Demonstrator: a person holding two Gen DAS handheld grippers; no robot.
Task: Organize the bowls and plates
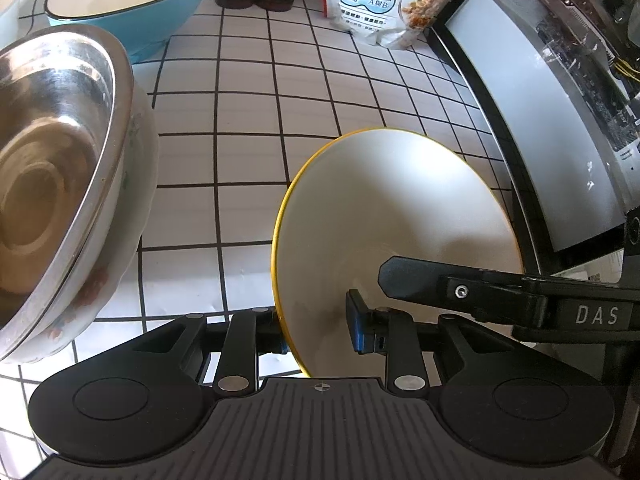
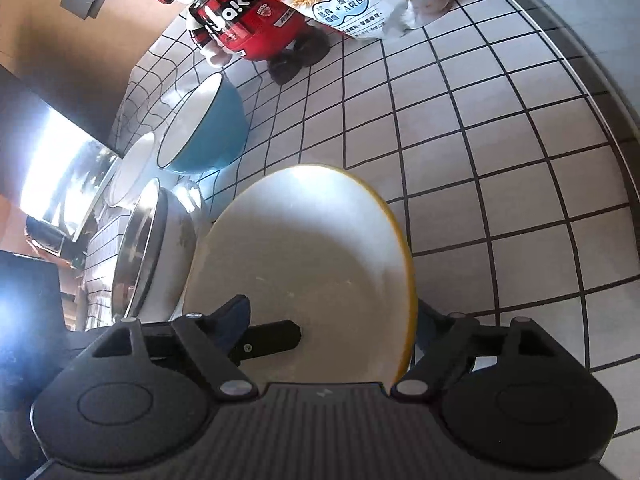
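Observation:
A shallow white bowl with a yellow rim [image 1: 400,208] stands tilted on its edge over the tiled table. My left gripper [image 1: 316,334] is shut on its near wall, one finger outside and one blue pad [image 1: 358,326] inside. In the right wrist view the same bowl [image 2: 304,240] fills the middle. My right gripper [image 2: 332,322] is open and straddles the rim, its pads apart from the wall. A steel bowl [image 1: 60,152] nested in a white flowered bowl sits at the left, with a blue bowl [image 1: 128,0] behind it.
A cereal bag [image 1: 372,0] and a red figurine [image 2: 244,20] stand at the back of the white tiled table [image 1: 248,120]. A dark-framed screen [image 1: 540,120] borders the right side. A small white bowl [image 2: 132,172] sits beside the blue bowl [image 2: 208,128].

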